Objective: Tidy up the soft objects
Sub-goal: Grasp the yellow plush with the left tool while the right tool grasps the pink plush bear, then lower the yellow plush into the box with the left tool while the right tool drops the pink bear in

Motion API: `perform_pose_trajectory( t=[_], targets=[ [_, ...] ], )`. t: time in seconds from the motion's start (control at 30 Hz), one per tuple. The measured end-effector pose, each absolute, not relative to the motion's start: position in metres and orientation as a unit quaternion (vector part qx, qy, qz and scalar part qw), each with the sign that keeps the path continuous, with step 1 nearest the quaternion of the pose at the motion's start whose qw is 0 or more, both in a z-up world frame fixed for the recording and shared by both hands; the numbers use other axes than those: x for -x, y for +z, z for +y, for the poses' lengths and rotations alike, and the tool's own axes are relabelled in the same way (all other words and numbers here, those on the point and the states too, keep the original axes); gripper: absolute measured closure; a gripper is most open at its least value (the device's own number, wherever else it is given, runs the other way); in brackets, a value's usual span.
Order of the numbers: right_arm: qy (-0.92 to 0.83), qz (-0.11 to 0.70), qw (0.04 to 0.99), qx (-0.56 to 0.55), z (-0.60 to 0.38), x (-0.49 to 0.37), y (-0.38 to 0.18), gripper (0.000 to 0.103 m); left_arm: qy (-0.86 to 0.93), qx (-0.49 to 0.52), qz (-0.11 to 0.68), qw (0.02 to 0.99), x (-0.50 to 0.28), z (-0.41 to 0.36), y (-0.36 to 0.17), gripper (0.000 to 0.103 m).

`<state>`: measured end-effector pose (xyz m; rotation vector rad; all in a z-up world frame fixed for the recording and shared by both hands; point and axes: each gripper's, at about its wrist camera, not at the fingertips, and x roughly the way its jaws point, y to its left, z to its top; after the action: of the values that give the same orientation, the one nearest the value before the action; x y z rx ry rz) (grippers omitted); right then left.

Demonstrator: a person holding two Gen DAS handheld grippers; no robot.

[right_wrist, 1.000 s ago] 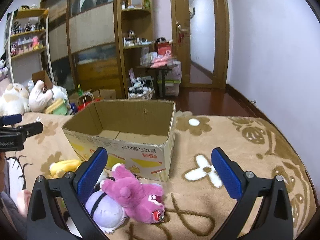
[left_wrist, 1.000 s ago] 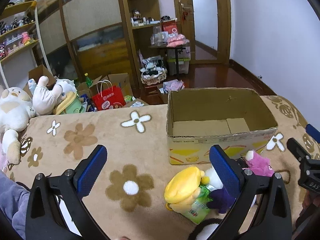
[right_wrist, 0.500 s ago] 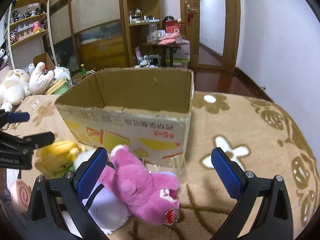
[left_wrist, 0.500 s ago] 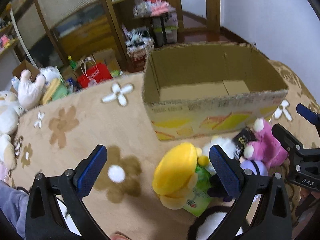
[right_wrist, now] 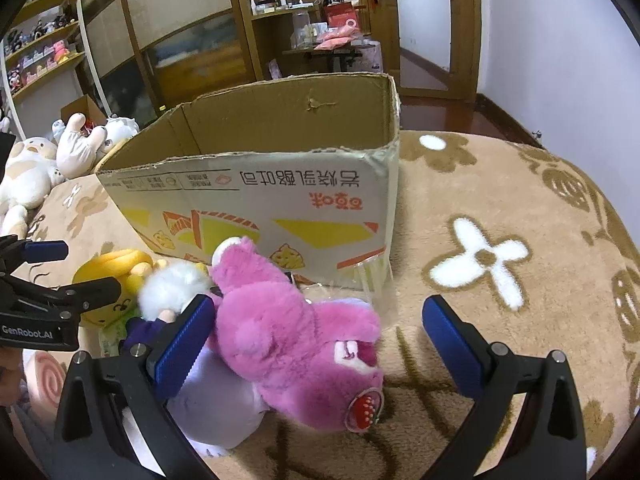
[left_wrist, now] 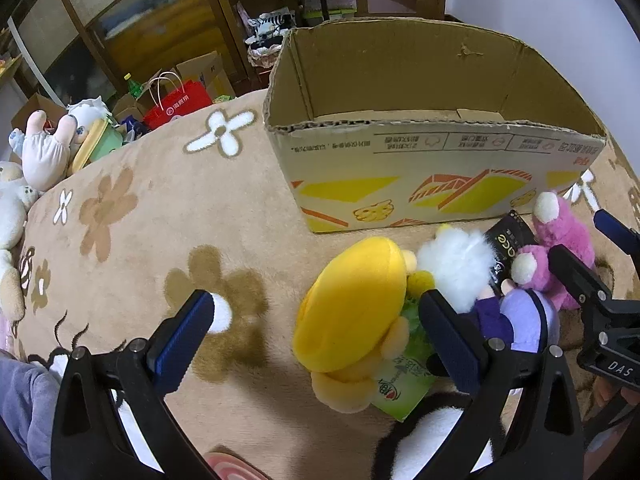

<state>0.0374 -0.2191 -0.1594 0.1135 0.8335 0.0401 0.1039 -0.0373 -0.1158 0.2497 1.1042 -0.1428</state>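
Gaping wide and holding nothing, the left claw [left_wrist: 316,328] hovers low over a plush tan blanket [left_wrist: 168,216] patterned with brown and white flowers. Between its blue ribbed pads [left_wrist: 180,344] sits a smooth yellow plush toy [left_wrist: 352,312], rounded like a cap, lying on a crinkly green packet [left_wrist: 400,390]. Just beyond its right pad lie a fluffy white tuft [left_wrist: 456,260] and a purple doll [left_wrist: 524,320].

The right claw [right_wrist: 316,334] is equally wide apart and empty. A shaggy pink bear [right_wrist: 296,332] lies between its pads, close against the left one, draped over the pale lilac doll [right_wrist: 216,404].

Farther ahead of both claws stands an open corrugated cardboard box [right_wrist: 256,200], printed with yellow and orange shapes, nothing visible inside. Beyond the blanket's left edge, cream stuffed animals [right_wrist: 76,148] sprawl before wooden shelving [right_wrist: 248,32].
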Motion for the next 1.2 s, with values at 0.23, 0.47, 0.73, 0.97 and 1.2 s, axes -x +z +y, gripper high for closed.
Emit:
perform_pose_trajectory(
  t=[0.23, 0.47, 0.73, 0.97, 1.2],
  targets=[
    [0.028, 0.423, 0.903, -0.068, -0.218, -0.041, -0.168, 0.0, -0.07, -0.118, 0.543, 0.829, -0.108, -0.036, -0.128, 0.027],
    [0.015, 0.451, 0.89, -0.063, -0.215, -0.042, -0.176, 0.0, -0.1, -0.107, 0.557, 0.817, -0.104, -0.041, -0.134, 0.053],
    [0.042, 0.469, 0.875, -0.112, -0.224, -0.041, -0.184, 0.014, -0.106, -0.086, 0.561, 0.816, -0.104, -0.035, -0.134, 0.06],
    [0.05, 0.46, 0.882, -0.088, -0.216, -0.037, -0.178, 0.025, -0.103, -0.083, 0.551, 0.824, -0.095, -0.04, -0.127, 0.06],
    [0.047, 0.454, 0.886, -0.08, -0.216, -0.03, -0.171, 0.025, -0.111, -0.073, 0.541, 0.831, -0.085, -0.038, -0.118, 0.06]
  ],
)
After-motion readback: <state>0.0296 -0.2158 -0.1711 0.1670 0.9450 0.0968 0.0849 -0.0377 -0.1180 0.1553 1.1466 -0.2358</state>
